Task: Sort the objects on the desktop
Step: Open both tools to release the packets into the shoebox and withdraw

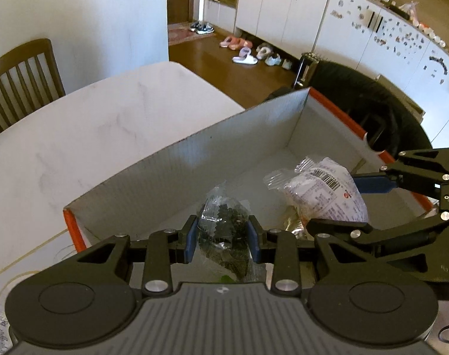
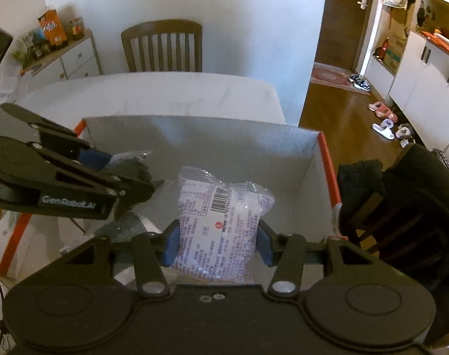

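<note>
Left wrist view
- Left gripper (image 1: 223, 238): jaws drawn in narrow, blue pads pressing both sides of a dark crinkled packet (image 1: 224, 230) that stands roughly along the fingers.
- Packet's place: held over the near end of the open box (image 1: 194, 159), above its floor, inside the near rim.
- Right gripper (image 1: 372, 204): enters from the right edge of the view, about half open, clamped across a white printed packet (image 1: 328, 189).
- Relation: the white packet hangs beside the dark one, towards the box's right wall; both point down into the box.
- Table (image 1: 91, 136): pale top carrying the box, bare to the left of the box's far wall.

Right wrist view
- Right gripper (image 2: 217, 244): pads on the two sides of the white printed packet (image 2: 221, 224), long axis running away from the camera, barcode end farthest.
- Packet's place: over the middle of the box (image 2: 283, 153), well inside its orange-edged right wall.
- Left gripper (image 2: 129, 177): comes in from the left, over the box's left side, with the dark packet (image 2: 135, 167) at its tip.

Judgement
- Coming move: each packet already lies over the box floor, so release looks like a matter of opening the jaws; neither hand appears to need to cross the other.
- Risk: the packets hang close together and may land overlapping.
</note>
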{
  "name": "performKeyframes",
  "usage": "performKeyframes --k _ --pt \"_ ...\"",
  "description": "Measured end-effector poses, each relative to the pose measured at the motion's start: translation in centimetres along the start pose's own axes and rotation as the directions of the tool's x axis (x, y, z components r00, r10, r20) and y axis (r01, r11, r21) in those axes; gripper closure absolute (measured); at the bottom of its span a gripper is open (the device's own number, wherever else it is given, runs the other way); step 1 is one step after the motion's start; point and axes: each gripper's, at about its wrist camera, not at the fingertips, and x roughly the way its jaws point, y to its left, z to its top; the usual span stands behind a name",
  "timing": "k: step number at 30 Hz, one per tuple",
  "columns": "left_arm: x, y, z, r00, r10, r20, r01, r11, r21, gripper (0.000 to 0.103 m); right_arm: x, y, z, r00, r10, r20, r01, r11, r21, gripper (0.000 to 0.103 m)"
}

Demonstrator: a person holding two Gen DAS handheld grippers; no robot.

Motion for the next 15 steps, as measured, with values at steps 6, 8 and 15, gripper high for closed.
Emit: performKeyframes --k 6,8,15 --pt "1.2 0.1 -0.3 0.999 -0.001 -0.034 0.001 1.0 -0.007 0.07 1.5 0.4 -0.2 0.999 0.009 -0.039 -0.01 0.999 -0.04 0.052" --pt "1.4 0.3 -0.6 0.999 0.0 -0.044 0.0 1.0 -0.011 0.07 1.7 0.5 -0.1 0.999 0.013 -0.042 -0.014 0.999 -0.046 0.052" --pt "2.0 0.9 -1.0 0.998 0.005 -0.069 -0.006 1.0 -0.021 0.07 2.0 0.2 0.1 0.999 0.018 -0.047 -0.02 0.999 -0.049 0.052"
